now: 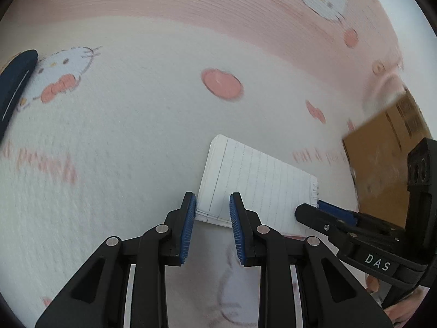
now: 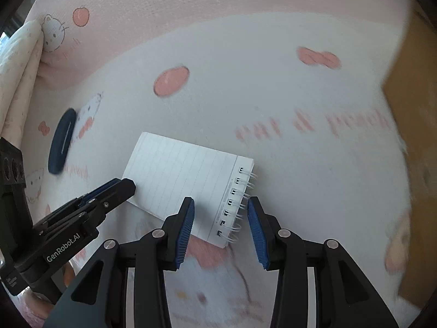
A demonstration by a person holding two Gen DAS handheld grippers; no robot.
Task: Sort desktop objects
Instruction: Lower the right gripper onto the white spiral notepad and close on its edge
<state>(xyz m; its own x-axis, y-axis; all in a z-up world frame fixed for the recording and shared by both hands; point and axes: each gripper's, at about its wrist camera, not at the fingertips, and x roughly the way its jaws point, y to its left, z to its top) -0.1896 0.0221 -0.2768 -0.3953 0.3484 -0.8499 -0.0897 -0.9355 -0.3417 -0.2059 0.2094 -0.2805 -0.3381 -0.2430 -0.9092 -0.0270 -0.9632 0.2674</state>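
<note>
A white lined spiral notepad [image 1: 254, 180] [image 2: 185, 175] hangs above the cat-print cloth and looks sharp while the cloth blurs. My left gripper [image 1: 213, 199] is shut on its plain end, one blue pad at the pad's edge and the other over the page. It shows in the right wrist view as a black finger [image 2: 123, 187] at that end. My right gripper [image 2: 221, 202] is shut on the wire-bound end, its fingers on either side of the spiral. In the left wrist view its tip [image 1: 308, 207] meets the notepad's right corner.
A dark blue oval case [image 1: 13, 87] [image 2: 61, 142] lies on the cloth [image 1: 136, 136] to the left. A brown cardboard box [image 1: 387, 158] [image 2: 409, 136] stands at the right. Folded cream fabric [image 2: 16, 68] is at the far left edge. A person's fingers [image 1: 371, 284] hold the right gripper.
</note>
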